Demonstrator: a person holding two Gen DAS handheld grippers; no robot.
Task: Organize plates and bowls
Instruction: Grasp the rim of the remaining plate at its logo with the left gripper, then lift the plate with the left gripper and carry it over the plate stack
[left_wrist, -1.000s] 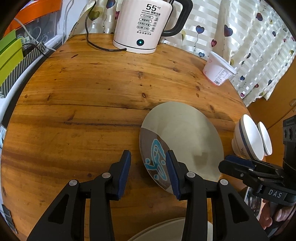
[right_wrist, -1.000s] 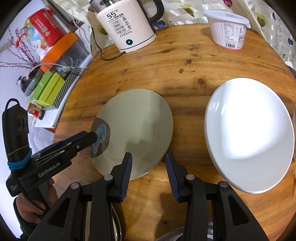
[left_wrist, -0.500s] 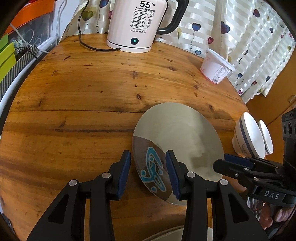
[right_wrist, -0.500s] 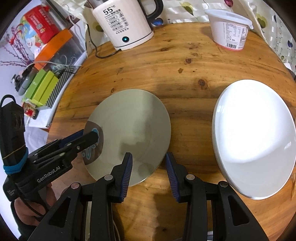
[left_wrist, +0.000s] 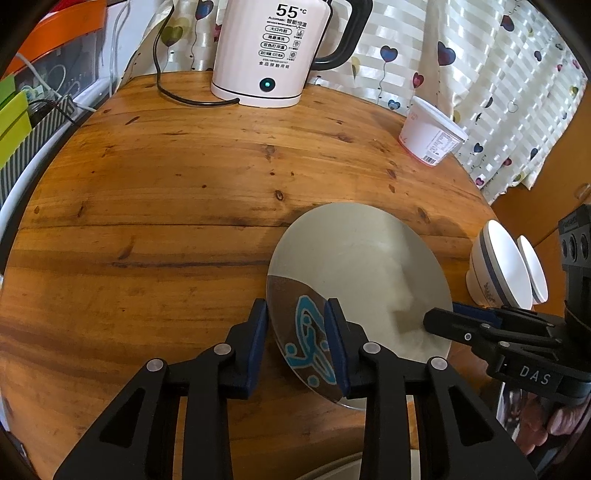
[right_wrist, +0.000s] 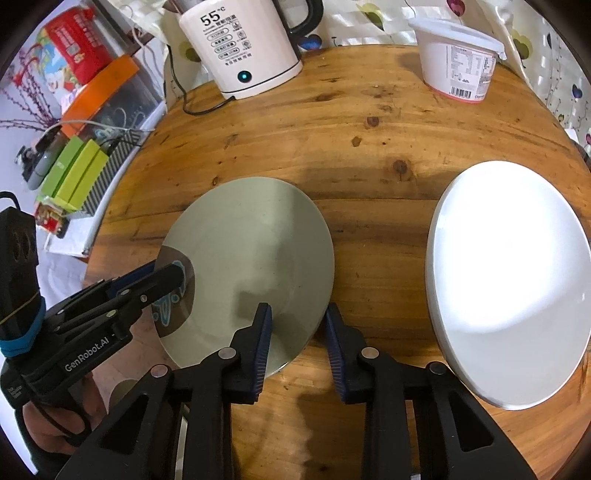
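A round steel plate with a blue sticker lies on the wooden table; it also shows in the right wrist view. My left gripper is open, its fingers astride the plate's near-left rim. My right gripper is open with its fingers astride the plate's near-right rim. A large white plate lies to the right of the steel one. Two white bowls with a dark band stand at the table's right edge.
A white electric kettle with a black cord stands at the back of the round table. A white lidded tub stands at the back right. Boxes and cables sit beyond the left edge. Another pale rim shows below my left gripper.
Both grippers have moved forward onto the steel plate's rim. The plate now sits between each pair of fingers. The jaws have stayed open.
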